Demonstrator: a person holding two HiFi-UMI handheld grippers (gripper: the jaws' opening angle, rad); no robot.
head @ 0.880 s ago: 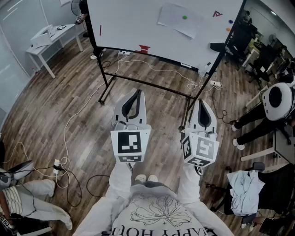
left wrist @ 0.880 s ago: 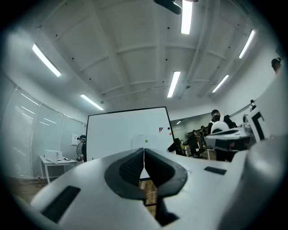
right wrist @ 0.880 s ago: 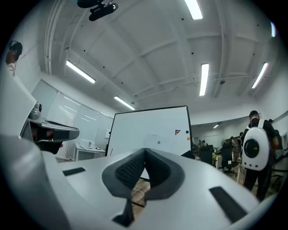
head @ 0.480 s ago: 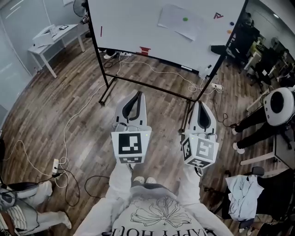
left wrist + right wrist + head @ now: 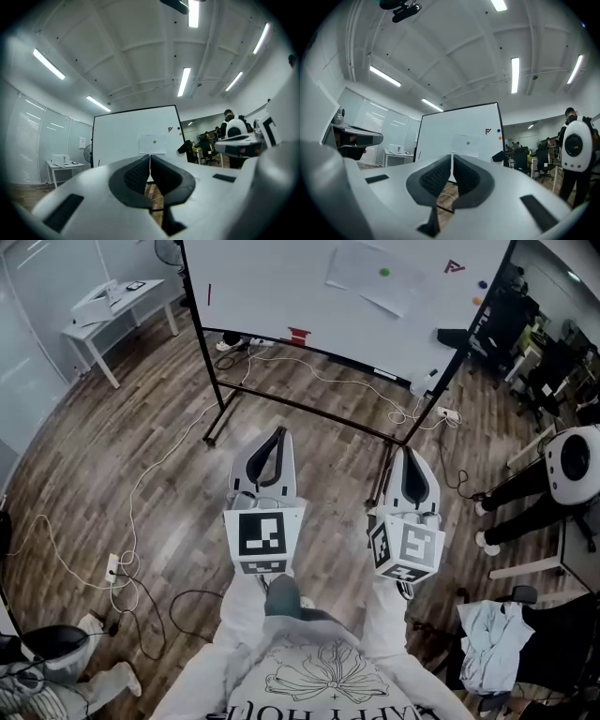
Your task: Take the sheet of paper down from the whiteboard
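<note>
The left tongs (image 5: 275,444) and the right tongs (image 5: 412,468) are both closed, empty and level. The white rectangular sheet of paper (image 5: 357,268) hangs at one o'clock on the white whiteboard (image 5: 272,287), under a small green magnet (image 5: 383,272), well apart from both. It seems best to step closer, open early and pinch a bottom corner.

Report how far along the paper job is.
Done: nothing yet. The sheet of paper is still on the whiteboard, with a green dot, probably a magnet, on it. In hand: the left gripper and right gripper are shut, empty and pointing level at the board from well short of it. Left: walk up, free the sheet and take it down.
</note>
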